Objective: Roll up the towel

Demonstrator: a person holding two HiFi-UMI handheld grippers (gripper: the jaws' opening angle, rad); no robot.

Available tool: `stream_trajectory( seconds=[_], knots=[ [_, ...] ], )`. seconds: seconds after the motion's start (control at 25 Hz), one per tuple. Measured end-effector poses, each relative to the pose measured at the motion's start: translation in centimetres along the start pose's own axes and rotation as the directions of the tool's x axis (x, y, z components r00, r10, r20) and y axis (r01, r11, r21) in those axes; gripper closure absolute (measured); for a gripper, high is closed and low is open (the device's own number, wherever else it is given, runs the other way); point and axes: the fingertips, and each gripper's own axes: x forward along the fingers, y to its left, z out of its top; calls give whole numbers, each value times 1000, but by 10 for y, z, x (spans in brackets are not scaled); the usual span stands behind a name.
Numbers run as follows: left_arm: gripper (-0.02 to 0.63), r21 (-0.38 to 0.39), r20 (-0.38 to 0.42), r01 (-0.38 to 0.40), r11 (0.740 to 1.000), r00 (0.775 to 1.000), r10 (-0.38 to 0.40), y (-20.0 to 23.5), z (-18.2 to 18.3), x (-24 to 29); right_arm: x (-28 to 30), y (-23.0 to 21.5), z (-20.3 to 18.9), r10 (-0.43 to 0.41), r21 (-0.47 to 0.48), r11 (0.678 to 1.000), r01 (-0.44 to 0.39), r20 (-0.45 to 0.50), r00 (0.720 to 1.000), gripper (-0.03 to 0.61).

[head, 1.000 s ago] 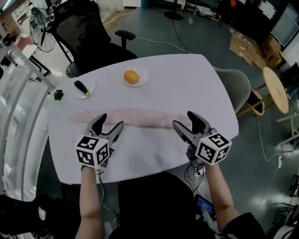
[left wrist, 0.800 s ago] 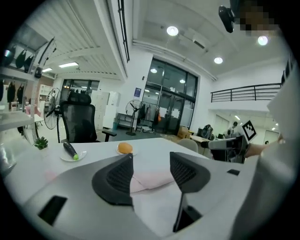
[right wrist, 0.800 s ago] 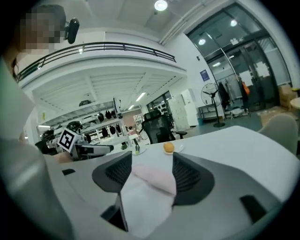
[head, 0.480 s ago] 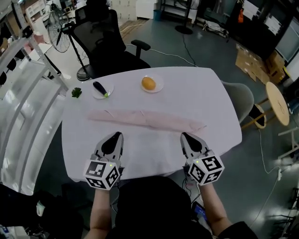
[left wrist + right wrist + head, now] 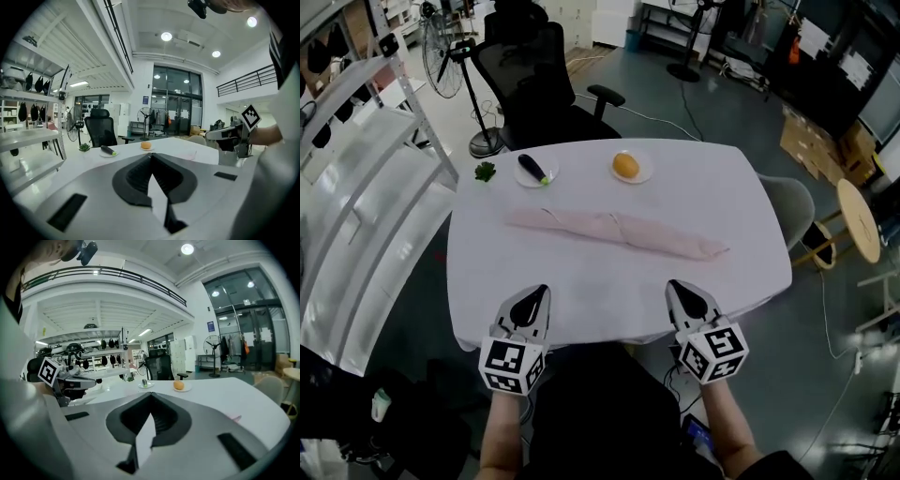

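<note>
Towel point(image 5: 617, 233) sits at your 12 o'clock, long axis roughly 9-to-3. Left gripper point(image 5: 536, 295) and right gripper point(image 5: 680, 291) just clenched, both empty; right's nearer.

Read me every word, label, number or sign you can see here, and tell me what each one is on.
No readable words or numbers anywhere.
The marker cube on the left tool and the marker cube on the right tool: black-and-white square patterns only, no letters.
The blue wall sign: too small to read.
</note>
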Motion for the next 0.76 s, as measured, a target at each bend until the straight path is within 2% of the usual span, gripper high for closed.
stream_trajectory(
  seconds=[0.24, 0.76],
  knots=[
    [601, -42, 4, -13, 999, 1000, 13, 9, -12, -19, 0, 29, -10, -8, -40, 999, 8, -20, 1000, 572],
    [601, -43, -1, 1, 999, 1000, -1, 7, -18, -46, 1, 59, -15, 9, -65, 998, -12, -47, 999, 573]
  ],
)
